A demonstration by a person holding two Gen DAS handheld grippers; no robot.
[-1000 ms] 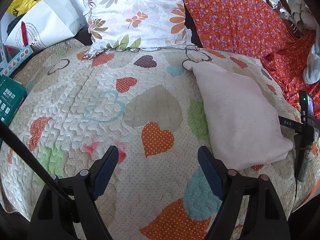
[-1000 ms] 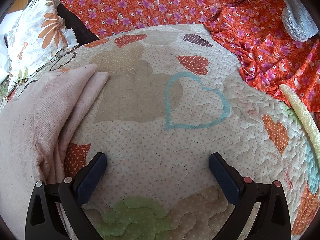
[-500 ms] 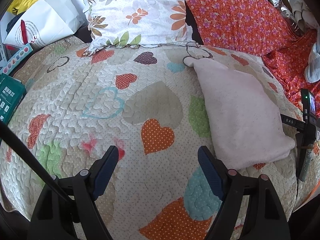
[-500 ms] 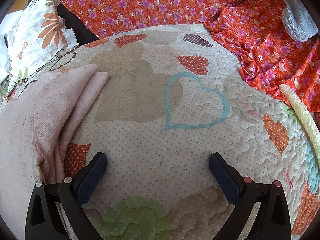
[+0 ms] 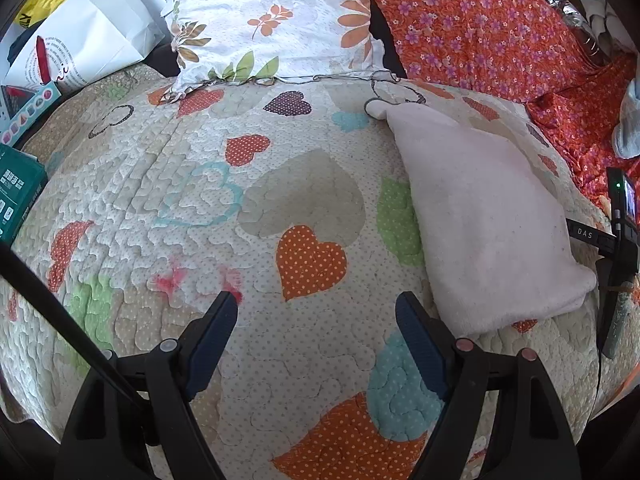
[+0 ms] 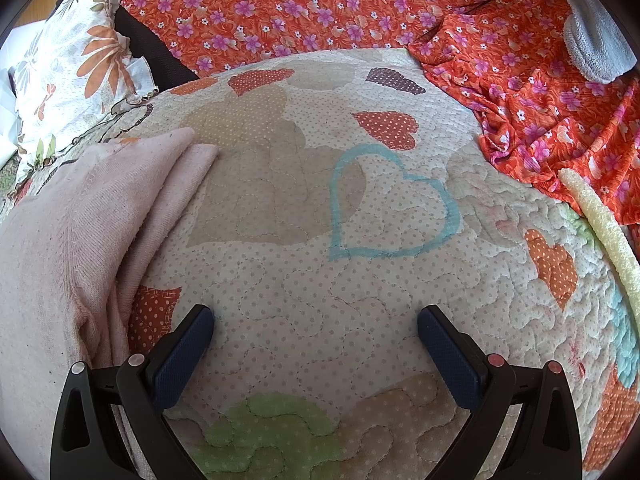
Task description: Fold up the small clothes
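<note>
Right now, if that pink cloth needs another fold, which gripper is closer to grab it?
Probably the right gripper: the pink cloth lies right beside its left finger. The left gripper is open too, but the cloth sits further off to its right on the quilt.

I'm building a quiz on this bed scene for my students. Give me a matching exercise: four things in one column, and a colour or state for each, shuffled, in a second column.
Things:
1. folded garment
2. pillow
3. left gripper
4. sheet

Colour or state:
A. white with orange flowers and leaves
B. orange with pink flowers, rumpled
C. pale pink, lying in layers on the quilt
D. fingers apart, holding nothing

Pairs: 1-C, 2-A, 3-D, 4-B
</note>
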